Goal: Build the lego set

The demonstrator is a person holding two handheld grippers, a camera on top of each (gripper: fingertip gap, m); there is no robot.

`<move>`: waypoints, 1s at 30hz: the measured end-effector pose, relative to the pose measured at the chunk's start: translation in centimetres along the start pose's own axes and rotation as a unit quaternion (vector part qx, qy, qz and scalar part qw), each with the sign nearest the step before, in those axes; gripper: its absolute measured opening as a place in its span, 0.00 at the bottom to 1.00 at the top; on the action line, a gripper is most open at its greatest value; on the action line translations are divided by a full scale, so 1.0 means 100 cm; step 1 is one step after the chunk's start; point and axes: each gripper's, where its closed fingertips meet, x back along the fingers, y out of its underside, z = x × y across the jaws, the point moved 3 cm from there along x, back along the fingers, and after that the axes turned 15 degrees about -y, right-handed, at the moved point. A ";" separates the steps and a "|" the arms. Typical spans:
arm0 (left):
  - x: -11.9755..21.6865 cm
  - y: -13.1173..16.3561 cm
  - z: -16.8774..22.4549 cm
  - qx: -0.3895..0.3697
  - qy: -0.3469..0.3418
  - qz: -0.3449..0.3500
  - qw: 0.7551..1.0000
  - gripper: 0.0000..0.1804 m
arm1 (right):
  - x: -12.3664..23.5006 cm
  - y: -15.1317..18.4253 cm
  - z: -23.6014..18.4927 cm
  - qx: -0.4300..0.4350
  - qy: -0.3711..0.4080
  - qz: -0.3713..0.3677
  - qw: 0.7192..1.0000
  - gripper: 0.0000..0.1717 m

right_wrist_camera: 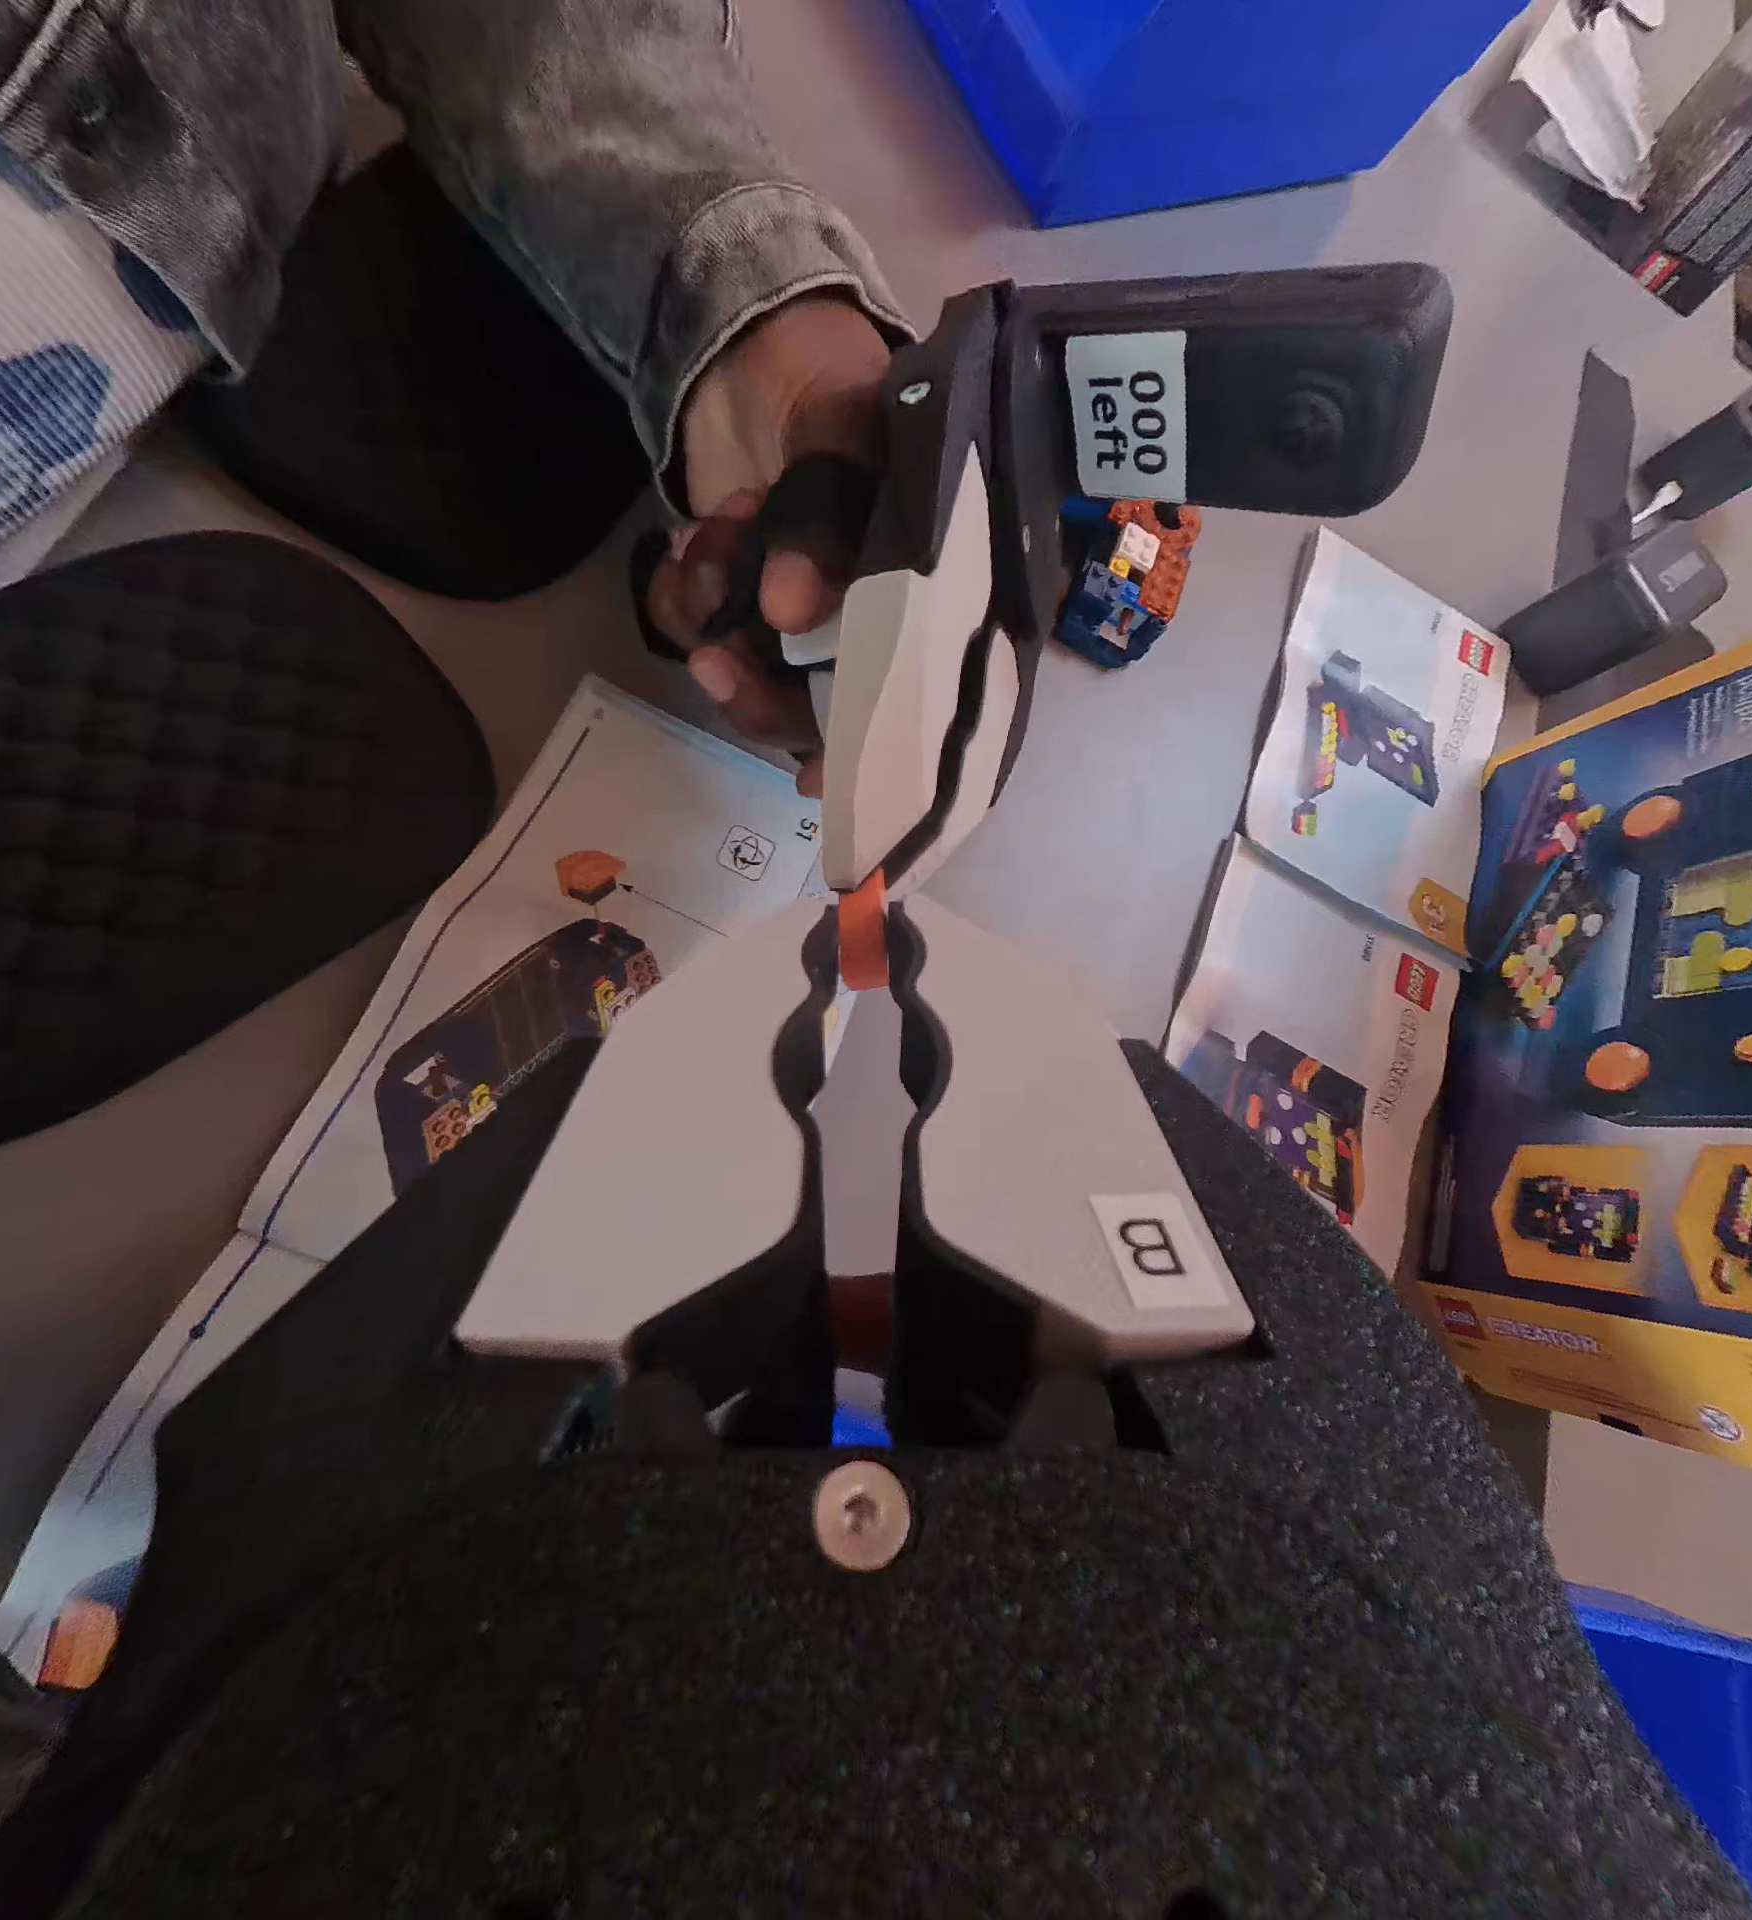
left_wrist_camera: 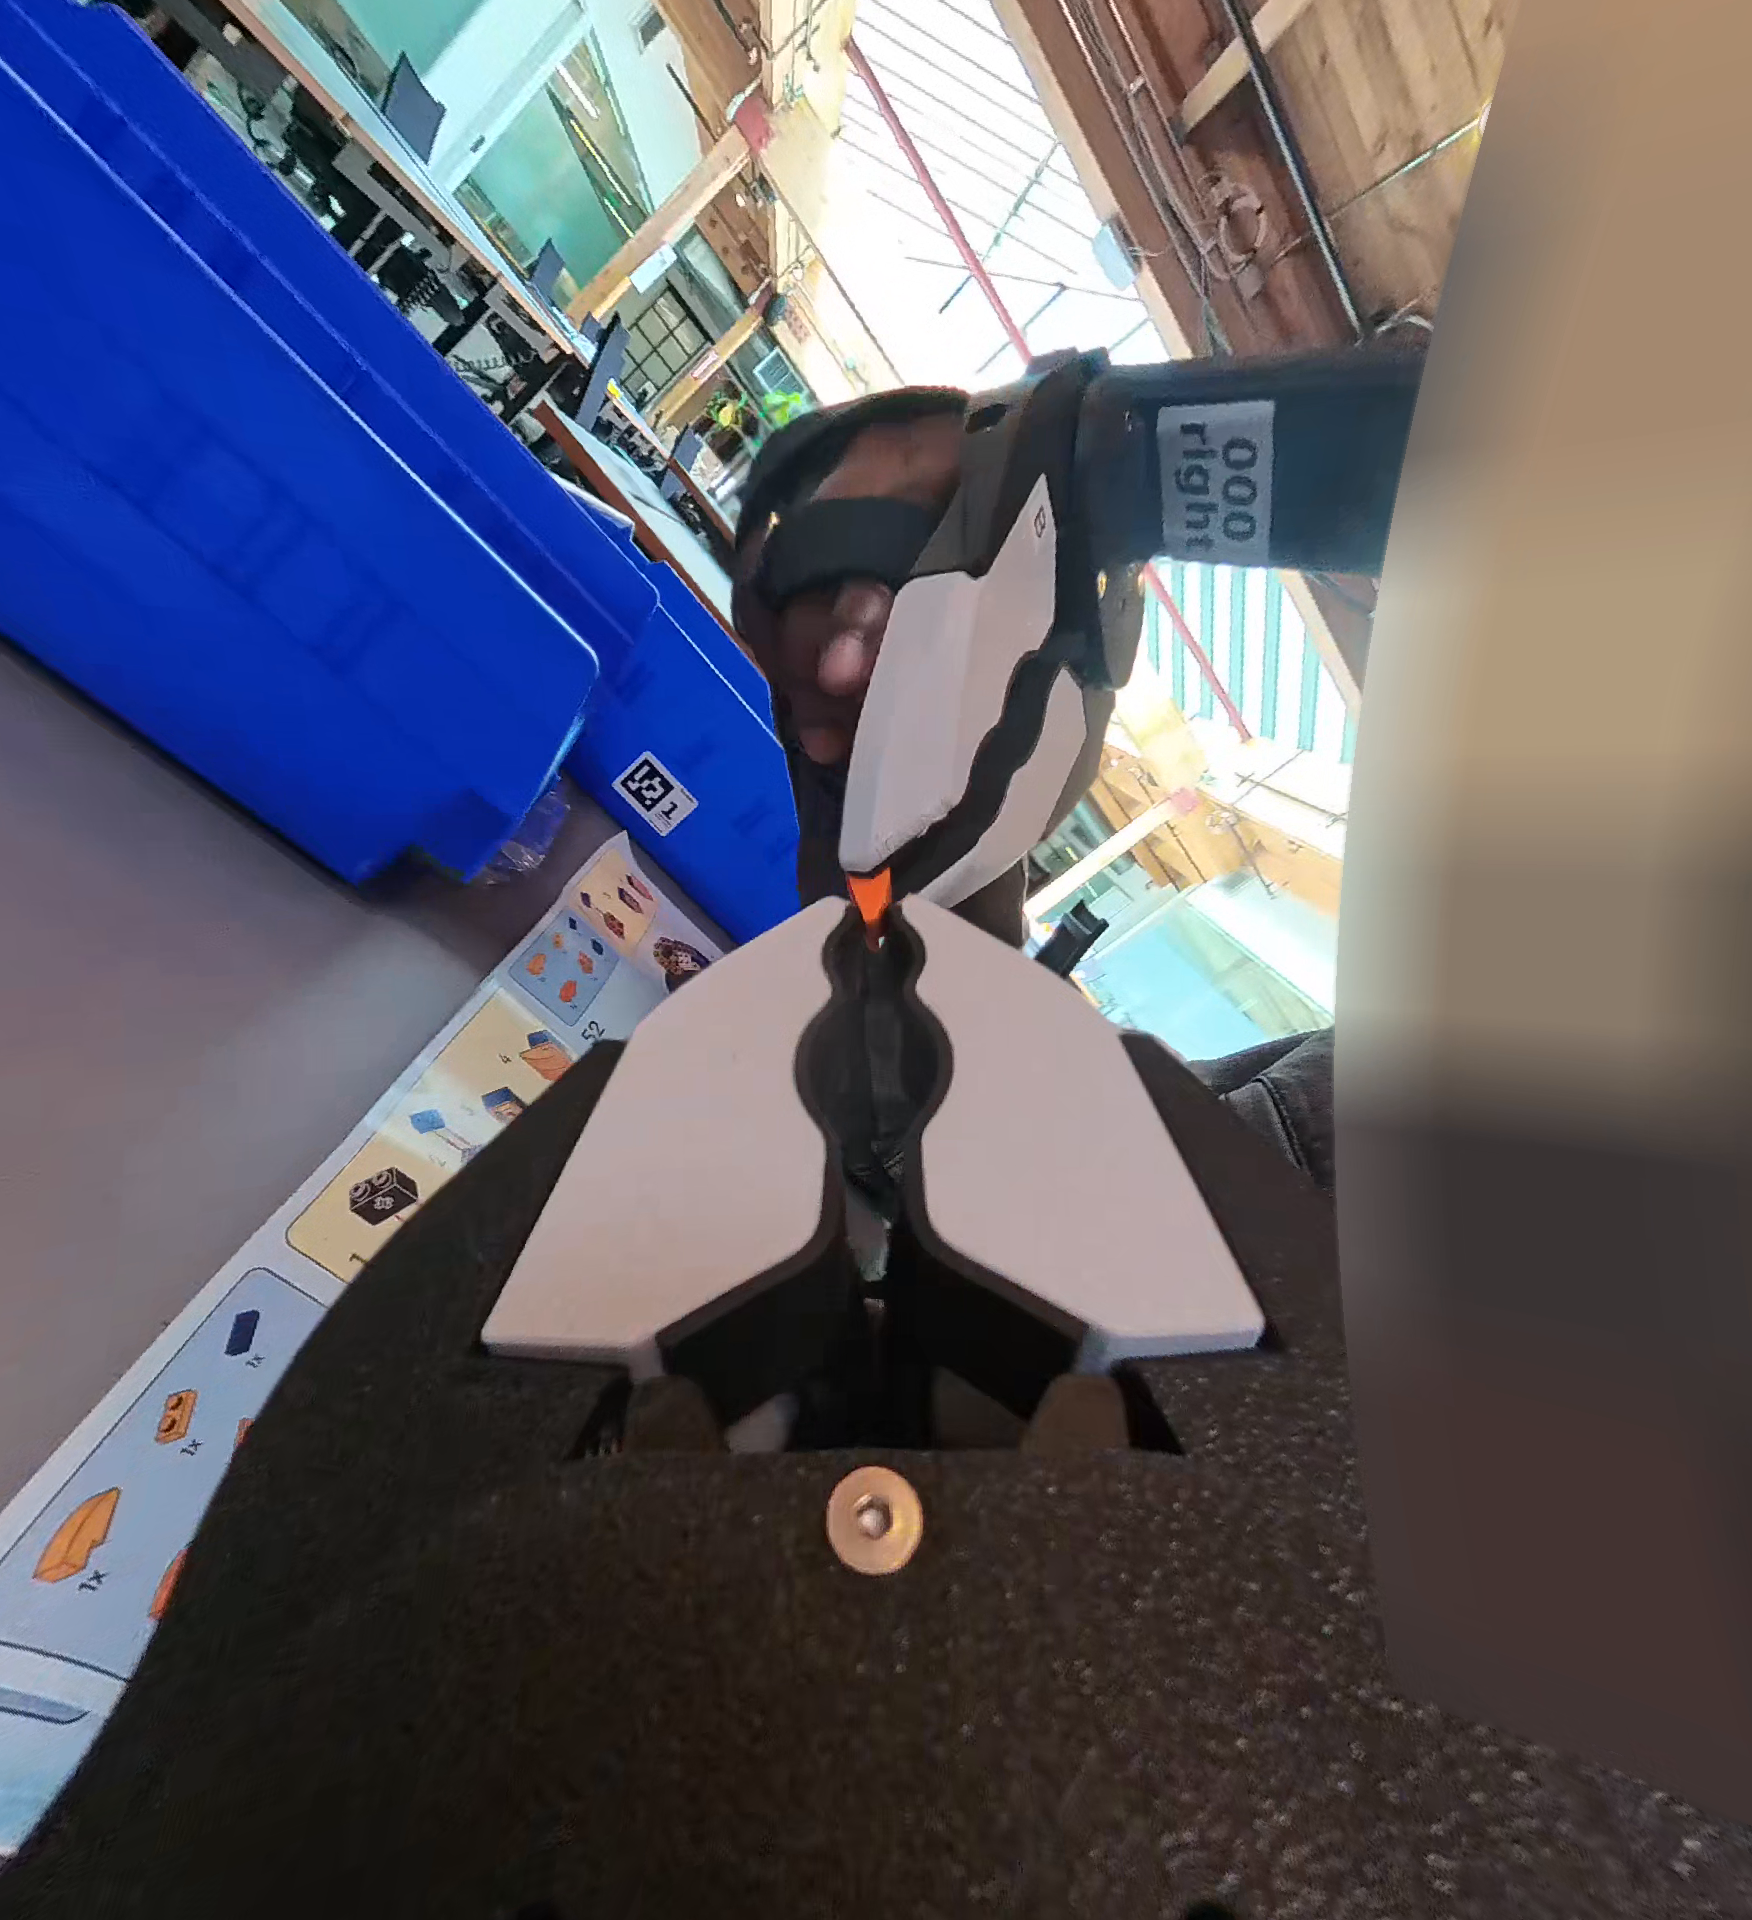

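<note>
Your left gripper [left_wrist_camera: 872,920] and right gripper [right_wrist_camera: 859,940] both pinch one small orange brick [right_wrist_camera: 861,935], tip to tip, above the open booklet [right_wrist_camera: 581,883] on the desk [right_wrist_camera: 1111,790]. Its shape looks flat, maybe.

right gripper [right_wrist_camera: 864,940] pinches orange brick piece [right_wrist_camera: 861,948] | left gripper [right_wrist_camera: 870,878] grips its far end (tips nearly meeting) | below: open instruction booklet [right_wrist_camera: 581,831], grey table [right_wrist_camera: 1111,748]

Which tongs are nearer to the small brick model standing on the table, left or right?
Left. The left tongs reach out from just beside the small brick model; the right tongs meet them farther back, at an orange piece.
</note>
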 end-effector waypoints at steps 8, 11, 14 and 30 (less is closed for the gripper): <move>0.075 -0.094 -0.007 -0.296 -0.282 0.277 0.870 0.21 | -0.038 0.043 0.049 -0.304 0.065 -0.064 0.948 0.05; 0.104 -0.105 0.007 -0.344 -0.327 0.396 0.786 0.16 | -0.082 0.068 0.057 -0.388 0.031 -0.110 0.915 0.05; 0.098 -0.101 0.001 -0.367 -0.344 0.380 0.776 0.15 | -0.098 0.075 0.058 -0.398 0.042 -0.140 0.906 0.05; 0.074 -0.082 -0.001 -0.400 -0.320 0.330 0.793 0.15 | -0.009 0.034 0.057 -0.350 0.094 -0.022 0.932 0.17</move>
